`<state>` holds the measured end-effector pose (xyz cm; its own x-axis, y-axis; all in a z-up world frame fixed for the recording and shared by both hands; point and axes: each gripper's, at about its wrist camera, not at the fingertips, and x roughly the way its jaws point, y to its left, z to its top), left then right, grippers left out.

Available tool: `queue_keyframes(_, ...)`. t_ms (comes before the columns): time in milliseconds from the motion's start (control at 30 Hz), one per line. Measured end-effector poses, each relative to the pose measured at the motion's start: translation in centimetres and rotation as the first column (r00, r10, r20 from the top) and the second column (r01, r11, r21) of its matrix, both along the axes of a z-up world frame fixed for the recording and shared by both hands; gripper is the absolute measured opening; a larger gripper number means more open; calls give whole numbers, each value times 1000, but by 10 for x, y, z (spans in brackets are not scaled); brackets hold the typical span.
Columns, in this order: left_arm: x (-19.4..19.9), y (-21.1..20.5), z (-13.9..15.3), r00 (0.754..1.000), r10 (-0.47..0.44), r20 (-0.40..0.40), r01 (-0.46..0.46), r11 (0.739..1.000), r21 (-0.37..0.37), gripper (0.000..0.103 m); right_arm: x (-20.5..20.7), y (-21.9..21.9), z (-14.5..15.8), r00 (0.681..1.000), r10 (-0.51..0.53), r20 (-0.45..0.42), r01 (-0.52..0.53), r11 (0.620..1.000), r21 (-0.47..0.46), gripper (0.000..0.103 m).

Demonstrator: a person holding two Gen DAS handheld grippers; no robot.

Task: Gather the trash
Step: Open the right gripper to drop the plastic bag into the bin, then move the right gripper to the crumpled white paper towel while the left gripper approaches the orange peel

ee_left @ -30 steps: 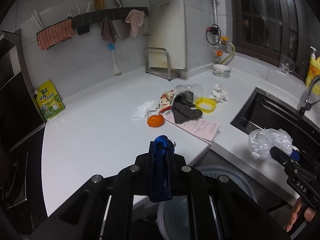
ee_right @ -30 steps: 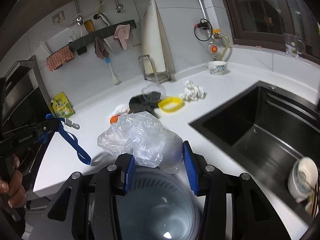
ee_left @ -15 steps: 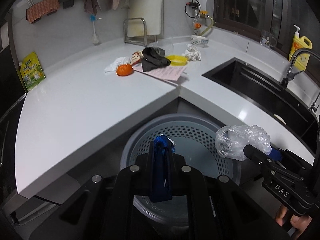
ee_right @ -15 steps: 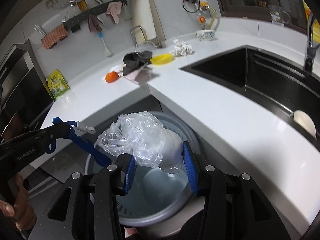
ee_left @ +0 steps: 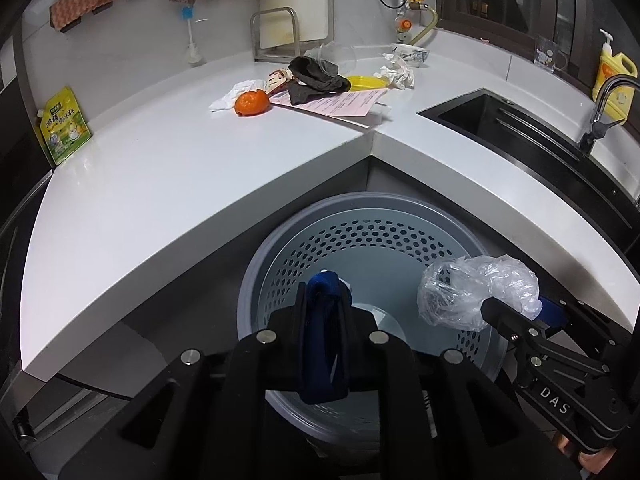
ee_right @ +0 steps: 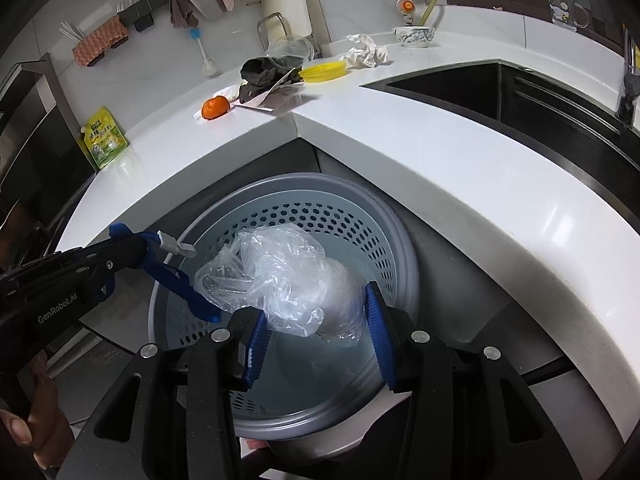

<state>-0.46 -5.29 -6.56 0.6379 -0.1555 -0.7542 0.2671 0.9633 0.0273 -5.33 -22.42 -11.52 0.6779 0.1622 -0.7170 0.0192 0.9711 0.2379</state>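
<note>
A grey perforated trash bin (ee_left: 360, 236) stands on the floor in the corner under the white counter. My left gripper (ee_left: 325, 292) hangs over the bin's left side, pinching a blue strap (ee_right: 176, 280) with a white tag (ee_right: 176, 246); its jaws are opening, and the strap still sits between them. My right gripper (ee_right: 316, 308) is over the bin's middle with a crumpled clear plastic bag (ee_right: 280, 272) between its blue pads (ee_right: 378, 336). Those jaws are opening too, and the bag is still held up. The bag (ee_left: 472, 292) shows in the left wrist view at the bin's right.
On the counter lie an orange (ee_left: 251, 103), a dark cloth (ee_left: 316, 80), a pink paper (ee_left: 344, 100), a yellow lid (ee_left: 364, 81) and a crumpled tissue (ee_left: 398, 72). A black sink (ee_left: 520, 128) is at the right. A yellow pouch (ee_left: 64, 128) leans at the left wall.
Both grippers have sunk from counter height to just over the bin, tilting further down, each still carrying its load. The left jaws now stand slightly apart around the strap.
</note>
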Motion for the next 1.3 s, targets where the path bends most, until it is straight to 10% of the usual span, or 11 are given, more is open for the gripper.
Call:
queue_keyframes(233,-2,4,5,999,14,33,-14,1000,-4,63,0,-2,2,1000,-12,14,12,1000,-2,63)
queue_keyframes(1300,4,16,7,998,65,27,-65,998,-20,71,0,2,0,1000,8,1,-8,1000,-5,77)
